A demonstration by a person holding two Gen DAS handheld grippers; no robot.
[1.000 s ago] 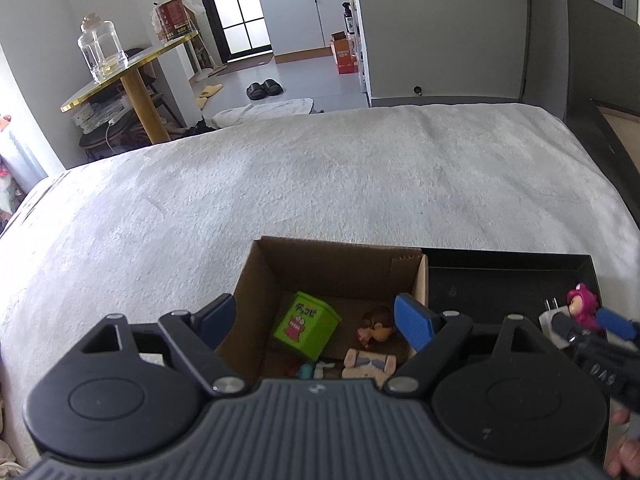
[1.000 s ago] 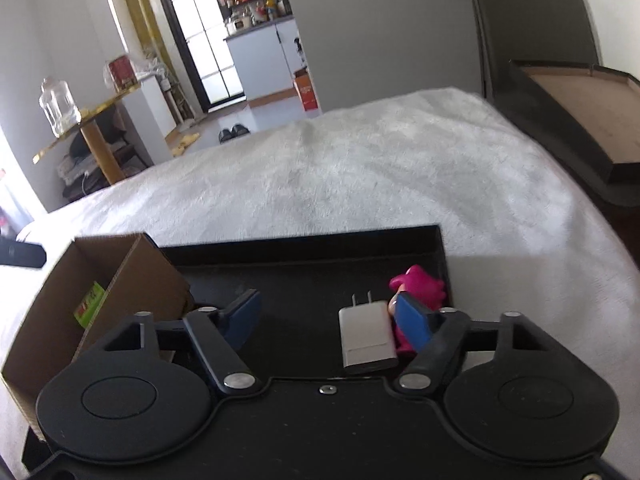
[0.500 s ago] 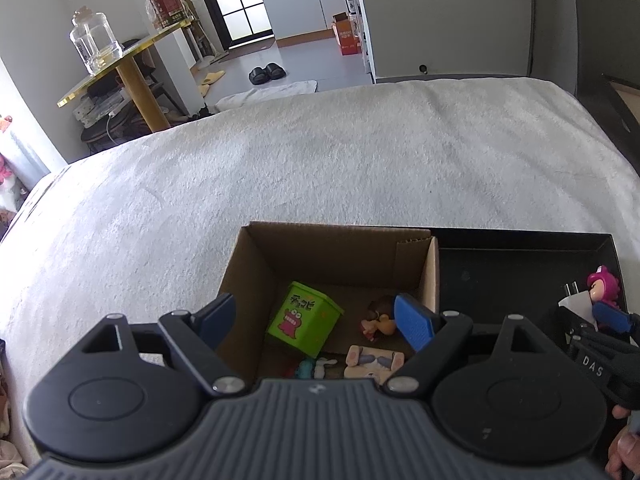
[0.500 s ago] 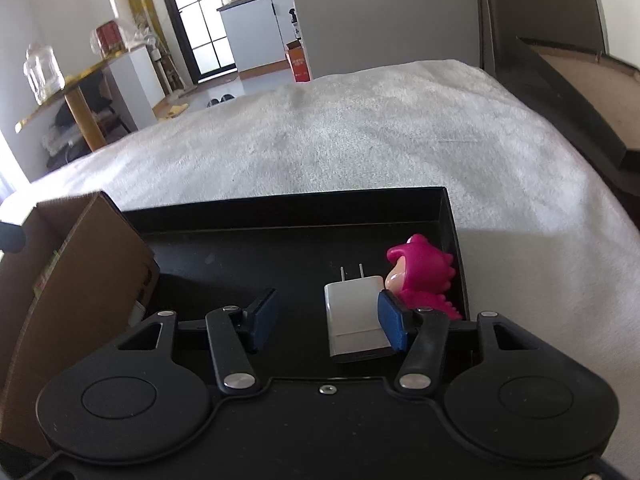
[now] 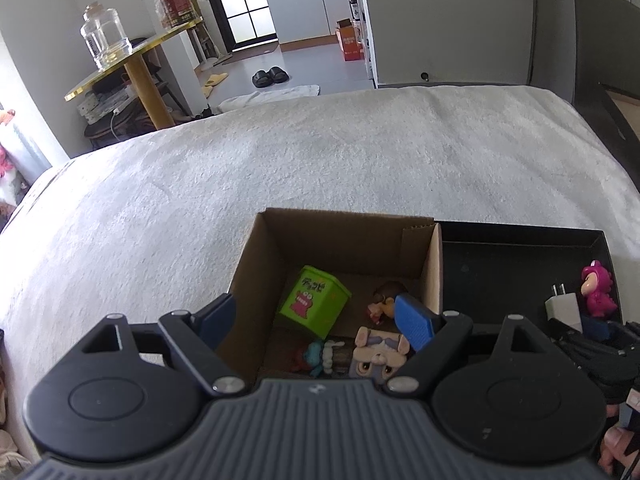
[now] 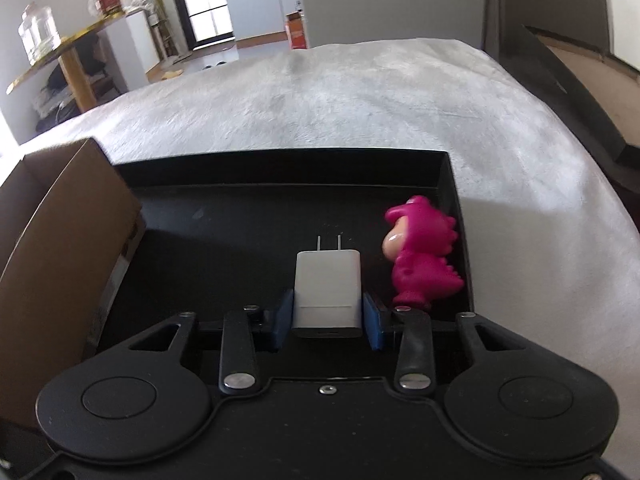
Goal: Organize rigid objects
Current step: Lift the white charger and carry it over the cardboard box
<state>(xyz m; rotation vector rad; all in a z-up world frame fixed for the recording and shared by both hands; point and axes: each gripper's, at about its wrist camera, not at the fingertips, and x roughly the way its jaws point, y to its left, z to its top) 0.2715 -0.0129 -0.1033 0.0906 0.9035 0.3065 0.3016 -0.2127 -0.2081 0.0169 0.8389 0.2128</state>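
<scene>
My right gripper (image 6: 327,316) is low in the black tray (image 6: 280,200). Its jaws are closing, and the blue pads (image 6: 283,316) touch both sides of the white plug-in charger (image 6: 327,284), whose prongs point away. A pink dinosaur figure (image 6: 420,256) stands just right of it by the tray wall. My left gripper (image 5: 316,320) hangs open and empty over the cardboard box (image 5: 434,264). In the box lie a green cube (image 5: 314,300), a small brown-haired figure (image 5: 386,296), a flat dog-face toy (image 5: 380,356) and a small red and blue toy (image 5: 316,356).
Box and tray sit side by side on a white bed cover (image 5: 320,152). A dark headboard (image 6: 560,80) runs along the right. Beyond the bed stand a gold round table (image 5: 132,64) with a glass jar (image 5: 104,40), and slippers (image 5: 270,76) on the floor.
The right jaws closed in from wide apart onto the white charger while the gripper sank toward the tray. The left gripper stayed open over the box.
</scene>
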